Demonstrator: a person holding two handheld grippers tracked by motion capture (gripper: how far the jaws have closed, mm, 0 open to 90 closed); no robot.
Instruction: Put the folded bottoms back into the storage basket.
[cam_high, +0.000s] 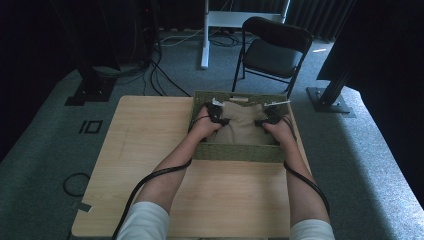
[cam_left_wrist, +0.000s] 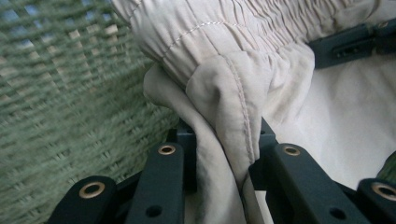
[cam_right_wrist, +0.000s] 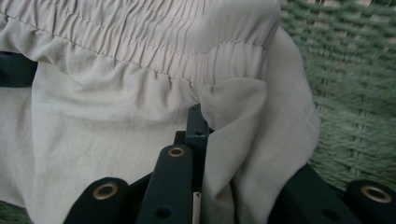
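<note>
Now lowering folded beige shorts (cam_high: 242, 127) into the green woven basket (cam_high: 235, 152), one side pinched per gripper. To do it well: keep both hands level, sink together, hold the fold flat, don't let go until cloth rests on the basket floor, stay off the walls.

Nearest, left gripper (cam_left_wrist: 219, 163): jaws clamped on a bunched fold of hem edge, fabric squeezed between them and rising past the tips. Right gripper (cam_right_wrist: 219, 163): same, jaws clamped on a fold at the opposite edge, cloth draped over one jaw.

Farther out, the elastic waistband (cam_right_wrist: 154, 37) stretches between the two grips. Basket weave (cam_left_wrist: 60, 112) sits just beside the cloth on each outer side. Shorts hang inside the basket, on the wooden table (cam_high: 150, 130).
</note>
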